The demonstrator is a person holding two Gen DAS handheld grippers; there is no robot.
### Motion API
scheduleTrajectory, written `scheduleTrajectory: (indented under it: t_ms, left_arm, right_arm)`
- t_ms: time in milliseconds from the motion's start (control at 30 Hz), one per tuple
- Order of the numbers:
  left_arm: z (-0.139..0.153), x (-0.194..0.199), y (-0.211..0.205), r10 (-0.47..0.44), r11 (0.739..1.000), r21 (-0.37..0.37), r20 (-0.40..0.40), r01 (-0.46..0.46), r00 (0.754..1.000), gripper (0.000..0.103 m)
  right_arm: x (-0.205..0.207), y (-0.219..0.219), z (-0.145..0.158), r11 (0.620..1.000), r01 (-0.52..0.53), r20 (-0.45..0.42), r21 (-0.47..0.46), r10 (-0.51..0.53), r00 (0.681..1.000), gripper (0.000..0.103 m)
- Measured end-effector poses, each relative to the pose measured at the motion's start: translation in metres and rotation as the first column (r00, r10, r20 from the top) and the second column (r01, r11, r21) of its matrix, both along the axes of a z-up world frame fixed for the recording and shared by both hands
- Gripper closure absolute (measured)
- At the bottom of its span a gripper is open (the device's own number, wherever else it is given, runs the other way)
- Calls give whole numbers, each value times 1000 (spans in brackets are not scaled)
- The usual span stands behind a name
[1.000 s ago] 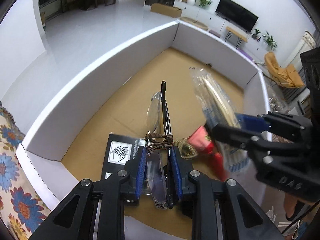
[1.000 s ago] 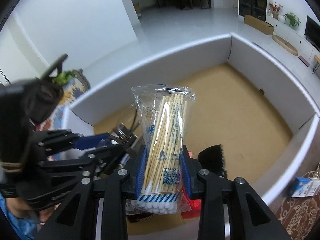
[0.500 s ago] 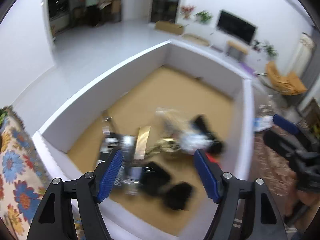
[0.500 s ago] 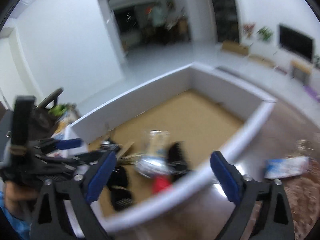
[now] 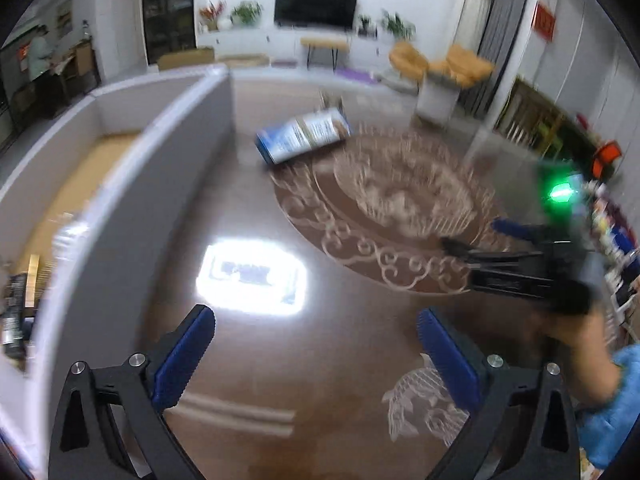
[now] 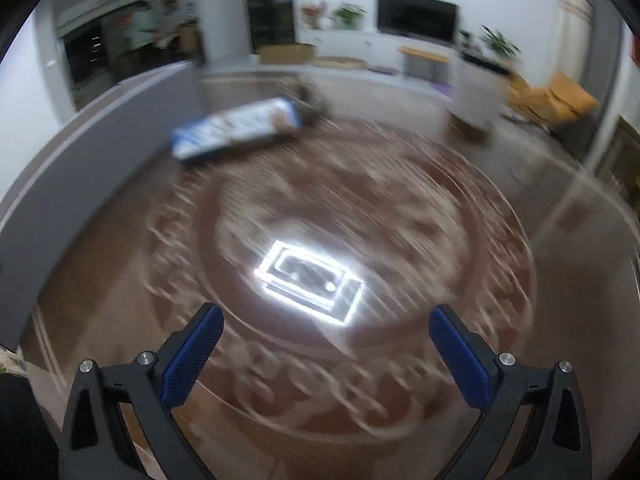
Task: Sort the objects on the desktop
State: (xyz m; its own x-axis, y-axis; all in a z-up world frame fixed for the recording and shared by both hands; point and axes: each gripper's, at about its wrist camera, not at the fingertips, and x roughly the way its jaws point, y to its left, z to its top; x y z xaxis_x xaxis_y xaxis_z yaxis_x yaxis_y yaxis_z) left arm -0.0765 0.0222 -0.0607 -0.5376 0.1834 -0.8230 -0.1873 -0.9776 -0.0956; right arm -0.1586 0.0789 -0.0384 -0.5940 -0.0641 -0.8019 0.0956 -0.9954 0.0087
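Observation:
My left gripper [image 5: 314, 316] hangs over the glossy brown table [image 5: 360, 360], its jaws opening wide with nothing between them. My right gripper [image 6: 325, 312] stands open and empty above the table's round scroll pattern [image 6: 360, 208]; in the left wrist view the right gripper [image 5: 476, 236] shows at the right, held by a hand [image 5: 576, 336]. The white-walled box [image 5: 132, 184] with a cardboard floor lies to the left, with blurred sorted items [image 5: 16, 304] in its near corner. A blue and white packet [image 5: 304, 140] [image 6: 236, 128] lies on the table beside the box's far end.
A ceiling lamp's glare [image 5: 252, 276] [image 6: 308, 280] reflects off the tabletop. Small cluttered items [image 5: 608, 232] and a green light [image 5: 560, 192] crowd the table's right edge. A small dark object [image 5: 332, 100] sits behind the packet. The box wall [image 6: 80, 168] bounds the left side.
Both grippers let go of the glasses and the cotton swab packet over the box, opened wide, and swung right, away from the box and out over the brown table.

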Motion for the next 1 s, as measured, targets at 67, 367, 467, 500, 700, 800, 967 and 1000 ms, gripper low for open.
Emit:
scheduleTrajectory:
  t_ms: [67, 367, 467, 500, 700, 800, 967, 1000]
  left_arm:
    - [-23, -18, 16, 3, 1000, -22, 38, -2, 999, 0]
    - [-60, -43, 43, -17, 998, -66, 57, 21, 998, 0]
    - [-66, -46, 45, -20, 995, -96, 41, 24, 999, 0]
    - [-67, -46, 47, -29, 994, -104, 28, 32, 999, 0]
    - [-69, -43, 46, -44, 995, -93, -7, 43, 999, 0]
    - [-69, -43, 46, -43, 995, -92, -8, 42, 999, 0]
    - [-69, -43, 46, -40, 995, -93, -8, 39, 999, 0]
    - [-69, -43, 45, -38, 995, -93, -9, 37, 999, 0]
  right_arm:
    - [8, 14, -7, 1000, 31, 15, 1, -31, 999, 0]
    - [9, 30, -21, 996, 80, 17, 26, -81, 997, 0]
    - [10, 25, -20, 997, 75, 17, 25, -75, 997, 0]
    - [10, 25, -20, 997, 80, 18, 25, -80, 997, 0]
    - [8, 25, -21, 996, 88, 19, 27, -89, 996, 0]
    - [9, 24, -21, 996, 88, 19, 27, -89, 996, 0]
    - [8, 25, -21, 996, 88, 19, 27, -89, 996, 0]
    - [8, 25, -21, 996, 88, 19, 27, -89, 996, 0]
